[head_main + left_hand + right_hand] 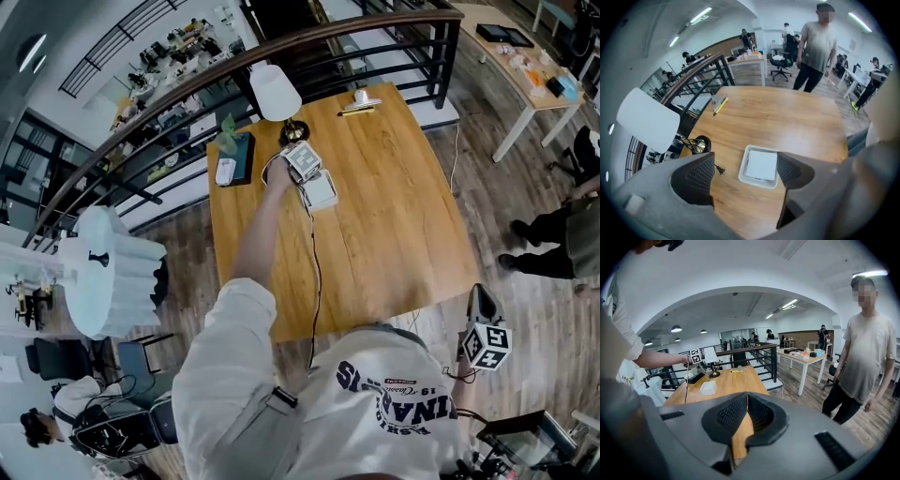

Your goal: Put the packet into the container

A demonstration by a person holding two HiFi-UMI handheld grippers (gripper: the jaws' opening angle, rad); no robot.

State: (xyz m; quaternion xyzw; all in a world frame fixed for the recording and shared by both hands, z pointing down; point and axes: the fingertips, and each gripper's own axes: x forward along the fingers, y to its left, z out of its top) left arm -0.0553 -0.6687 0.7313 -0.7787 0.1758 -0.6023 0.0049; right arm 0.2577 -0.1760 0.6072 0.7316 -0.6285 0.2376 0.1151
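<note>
The left gripper (746,174) is hovering over the white container (758,184), its jaws standing wide apart and gripping nothing. The packet (761,165) is lying flat inside the container, which is sitting in the far half of the worktop (787,117), near the lamp (647,119) that is standing at the far edge. The right gripper (747,401) is hanging beyond the worktop's near right corner, its jaws pressing together with nothing between them.
</note>
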